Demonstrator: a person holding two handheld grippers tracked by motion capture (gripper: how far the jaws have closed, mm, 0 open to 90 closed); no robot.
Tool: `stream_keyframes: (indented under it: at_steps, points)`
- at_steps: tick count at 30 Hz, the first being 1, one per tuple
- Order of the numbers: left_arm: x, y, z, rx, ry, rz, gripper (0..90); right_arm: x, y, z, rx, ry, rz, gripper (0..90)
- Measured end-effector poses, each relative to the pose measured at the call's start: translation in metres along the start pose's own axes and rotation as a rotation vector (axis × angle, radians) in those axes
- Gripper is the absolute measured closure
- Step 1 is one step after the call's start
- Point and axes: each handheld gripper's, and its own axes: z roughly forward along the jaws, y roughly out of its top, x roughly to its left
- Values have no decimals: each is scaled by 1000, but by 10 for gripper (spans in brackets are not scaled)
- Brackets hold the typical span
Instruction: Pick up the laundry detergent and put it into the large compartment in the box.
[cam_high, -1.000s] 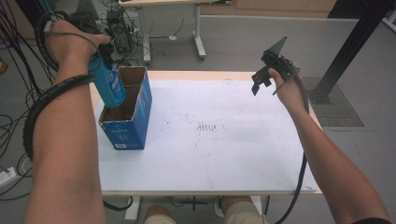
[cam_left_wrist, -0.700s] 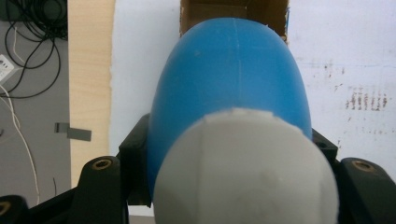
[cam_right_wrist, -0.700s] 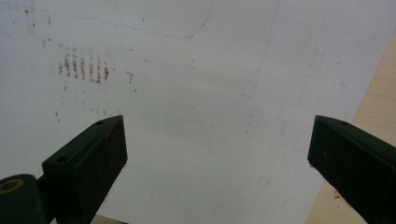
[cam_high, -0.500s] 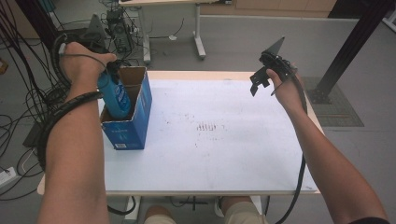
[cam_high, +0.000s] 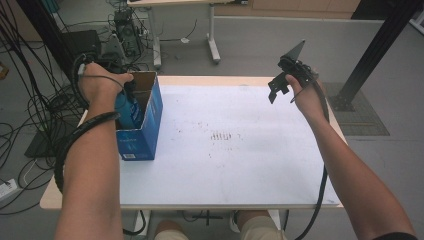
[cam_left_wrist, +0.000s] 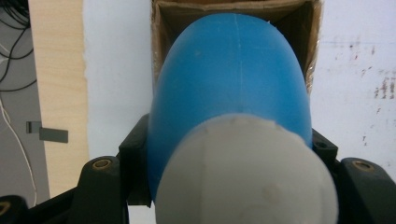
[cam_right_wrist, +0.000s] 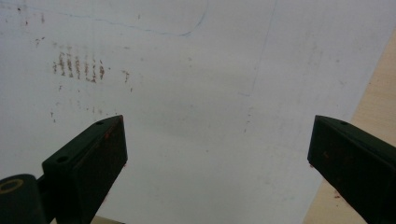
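Observation:
A blue bottle with a rounded white cap is clamped between the black jaws of my left gripper. Its far end points down into an open blue cardboard box. From above, the bottle sits partly inside the box at the table's left edge, and the hand covers most of the left gripper. My right gripper hovers over the far right of the table. Its jaws stand wide open with nothing between them, and the right gripper looks down on the white sheet.
A white sheet with faint brown marks near its middle covers the wooden table. Cables lie on the floor to the left. A black post rises at the right, and another table's legs stand behind.
My left hand has come down with the blue bottle, from above the box's rim to partly inside the box. The right hand has stayed where it was.

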Motion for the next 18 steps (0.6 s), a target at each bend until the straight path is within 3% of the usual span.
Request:
stream_keyframes:
  at_steps: [18]
  points:
    - [-7, 2, 29, 15, 3, 19, 378, -1, 3, 9, 13, 0, 1, 46]
